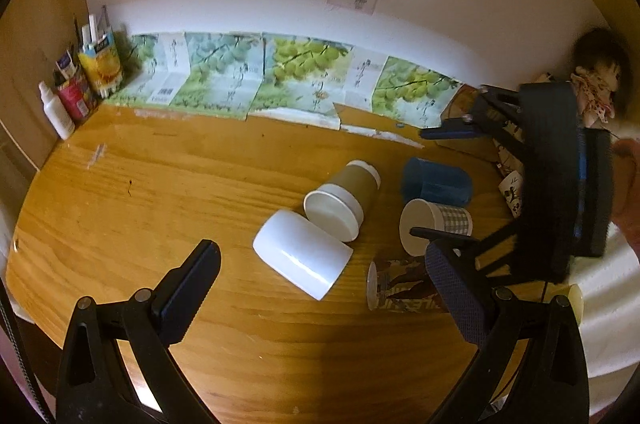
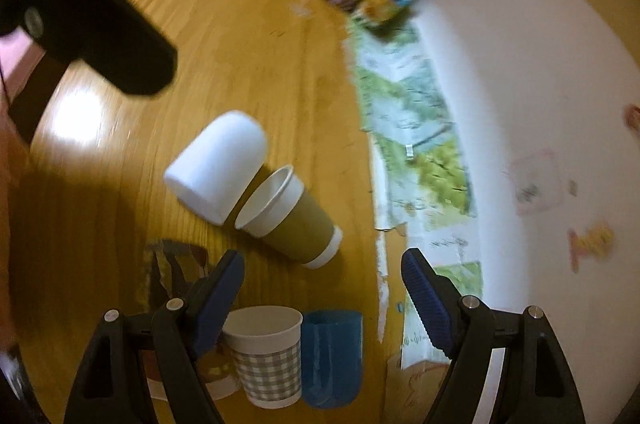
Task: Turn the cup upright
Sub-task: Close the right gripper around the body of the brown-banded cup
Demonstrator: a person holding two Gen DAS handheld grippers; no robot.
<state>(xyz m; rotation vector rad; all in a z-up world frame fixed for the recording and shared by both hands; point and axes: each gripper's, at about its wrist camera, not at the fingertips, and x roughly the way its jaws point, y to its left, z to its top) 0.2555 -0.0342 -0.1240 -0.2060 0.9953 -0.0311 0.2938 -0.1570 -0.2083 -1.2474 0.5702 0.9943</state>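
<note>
Several cups lie on their sides on the wooden table (image 1: 140,183): a white cup (image 1: 302,258) (image 2: 218,163), a brown-sleeved paper cup (image 1: 344,197) (image 2: 290,220), a blue cup (image 1: 438,181) (image 2: 332,358), a grey-checked paper cup (image 1: 436,224) (image 2: 268,354) and a patterned cup (image 1: 396,284) (image 2: 172,272). My left gripper (image 1: 320,284) is open and empty, just short of the white cup. My right gripper (image 2: 324,292) is open and empty, above the checked and blue cups; it shows in the left wrist view (image 1: 436,183) at the right.
Bottles and cartons (image 1: 80,83) stand in the back left corner. Grape-printed sheets (image 1: 280,75) line the white wall. A doll (image 1: 596,83) and a printed cup (image 1: 512,191) are at the far right, behind the right gripper.
</note>
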